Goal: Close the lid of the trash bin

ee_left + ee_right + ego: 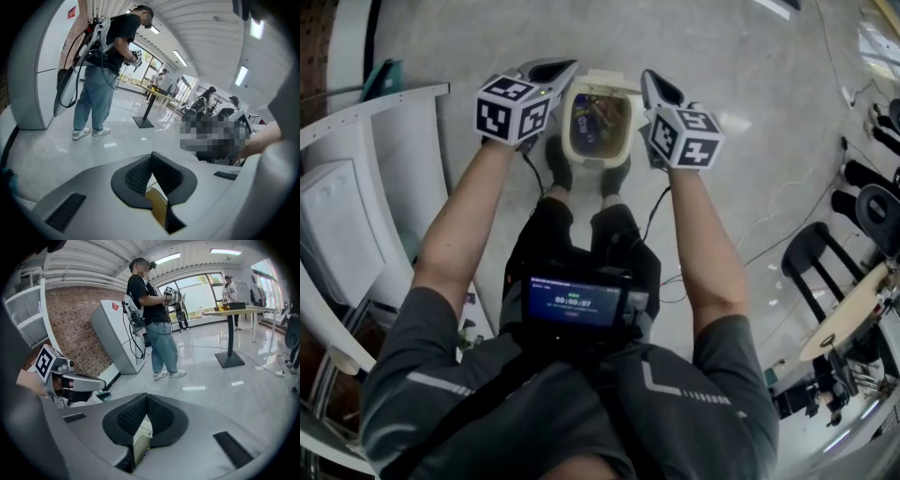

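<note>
the trash bin stands on the pale floor just in front of the person's shoes; its mouth faces up and is uncovered, with dark contents showing inside, so the lid is not yet closed; a pale edge at the far rim may be the raised lid, but that cannot be told for sure; the left hand-held gripper hangs just beside the bin's left rim and the right hand-held gripper just beside its right rim, neither plainly touching it; both have their jaws pressed together on nothing, with only a cream sliver of bin seen below the pads; judged from this, the whole closing move is left to do
</note>
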Demonstrator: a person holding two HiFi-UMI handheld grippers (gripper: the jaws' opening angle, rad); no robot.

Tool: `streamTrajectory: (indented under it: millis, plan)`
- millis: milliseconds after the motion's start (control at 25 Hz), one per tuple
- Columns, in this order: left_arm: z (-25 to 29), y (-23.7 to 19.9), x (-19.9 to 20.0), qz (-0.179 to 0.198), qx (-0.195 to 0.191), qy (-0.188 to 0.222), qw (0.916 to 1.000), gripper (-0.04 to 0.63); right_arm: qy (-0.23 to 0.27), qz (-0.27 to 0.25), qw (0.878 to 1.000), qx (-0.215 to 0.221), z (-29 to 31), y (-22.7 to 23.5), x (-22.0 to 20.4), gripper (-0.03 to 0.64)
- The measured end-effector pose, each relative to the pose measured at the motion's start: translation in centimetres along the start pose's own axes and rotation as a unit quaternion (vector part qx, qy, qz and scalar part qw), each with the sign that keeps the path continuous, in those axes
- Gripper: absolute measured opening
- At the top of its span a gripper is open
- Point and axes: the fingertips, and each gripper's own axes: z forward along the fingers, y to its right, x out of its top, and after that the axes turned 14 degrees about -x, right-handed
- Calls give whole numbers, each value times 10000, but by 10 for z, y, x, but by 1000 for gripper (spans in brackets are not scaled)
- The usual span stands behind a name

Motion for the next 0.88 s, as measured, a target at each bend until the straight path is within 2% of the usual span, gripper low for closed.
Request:
streamTrajectory:
  millis: [440,640,760,880]
  plan:
    - [18,-21,-18,-212,149,-168,9995,3,-407,153,9986,-308,30,13,-27,11]
    - [32,-26,-37,-288,87,-502,9983,3,-561,279,9974,-347,35,16,-34,11]
    - [38,-24,-37,-208,27,-603,9980,3,-611,373,9969,-314,35,13,-33,11]
    - [36,-22,-47,-309,48,-671,9973,2,-663,338,9966,-347,33,13,-46,11]
